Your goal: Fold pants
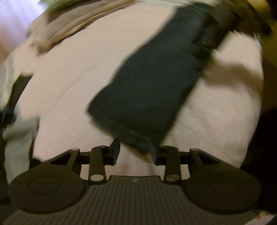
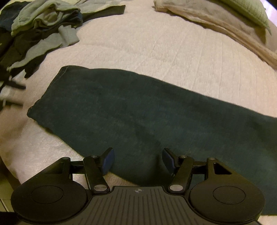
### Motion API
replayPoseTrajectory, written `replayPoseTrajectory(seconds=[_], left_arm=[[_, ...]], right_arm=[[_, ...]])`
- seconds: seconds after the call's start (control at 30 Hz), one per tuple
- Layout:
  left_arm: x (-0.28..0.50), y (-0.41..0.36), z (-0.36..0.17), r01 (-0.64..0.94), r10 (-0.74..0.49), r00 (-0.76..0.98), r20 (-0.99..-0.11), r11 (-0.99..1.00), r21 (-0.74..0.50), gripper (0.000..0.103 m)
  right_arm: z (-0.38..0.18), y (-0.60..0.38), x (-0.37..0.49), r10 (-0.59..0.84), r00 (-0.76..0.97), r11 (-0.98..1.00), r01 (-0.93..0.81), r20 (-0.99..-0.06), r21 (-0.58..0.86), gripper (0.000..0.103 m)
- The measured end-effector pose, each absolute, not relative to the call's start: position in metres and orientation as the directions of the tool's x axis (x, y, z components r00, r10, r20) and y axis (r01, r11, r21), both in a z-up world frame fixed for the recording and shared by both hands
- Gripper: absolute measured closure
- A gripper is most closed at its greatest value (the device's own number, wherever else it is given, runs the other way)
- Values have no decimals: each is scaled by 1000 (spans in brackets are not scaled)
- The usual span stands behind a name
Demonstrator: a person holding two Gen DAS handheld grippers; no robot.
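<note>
Dark teal pants [image 2: 131,112] lie flat as one long strip on a white quilted bed [image 2: 155,46], the leg hem at the left in the right wrist view. My right gripper [image 2: 137,160] is open just above the near edge of the strip, nothing between its fingers. In the blurred left wrist view the pants [image 1: 155,74] run diagonally from upper right down to my left gripper [image 1: 135,151]. That gripper stands open at the hem end, the cloth's corner lying between its fingers.
A heap of grey-green and dark clothes [image 2: 39,26] sits at the far left of the bed. A beige blanket [image 2: 225,29] and a green pillow [image 2: 245,10] lie at the far right. The bed edge [image 2: 10,152] drops off at the near left.
</note>
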State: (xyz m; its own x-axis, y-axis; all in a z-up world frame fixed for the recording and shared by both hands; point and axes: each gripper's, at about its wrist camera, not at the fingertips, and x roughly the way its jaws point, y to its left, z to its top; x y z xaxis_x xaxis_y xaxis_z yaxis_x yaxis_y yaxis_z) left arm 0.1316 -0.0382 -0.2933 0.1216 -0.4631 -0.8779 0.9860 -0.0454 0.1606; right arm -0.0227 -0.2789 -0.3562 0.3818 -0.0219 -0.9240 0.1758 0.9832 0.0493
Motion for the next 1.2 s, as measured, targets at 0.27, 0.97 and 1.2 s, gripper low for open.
replayPoseTrajectory(seconds=[0.27, 0.97, 1.2], left_arm=[[105, -51, -327, 920, -466, 226, -855, -188, 345, 96], [243, -80, -324, 948, -391, 249, -886, 287, 139, 87], [266, -144, -362, 961, -404, 136, -904, 274, 21, 78]], right_arm=[[-364, -279, -20, -50, 354, 984, 180, -934, 15, 44], [-370, -285, -29, -51, 350, 948, 311, -935, 64, 44], [-365, -319, -39, -119, 352, 914, 405, -928, 37, 44]])
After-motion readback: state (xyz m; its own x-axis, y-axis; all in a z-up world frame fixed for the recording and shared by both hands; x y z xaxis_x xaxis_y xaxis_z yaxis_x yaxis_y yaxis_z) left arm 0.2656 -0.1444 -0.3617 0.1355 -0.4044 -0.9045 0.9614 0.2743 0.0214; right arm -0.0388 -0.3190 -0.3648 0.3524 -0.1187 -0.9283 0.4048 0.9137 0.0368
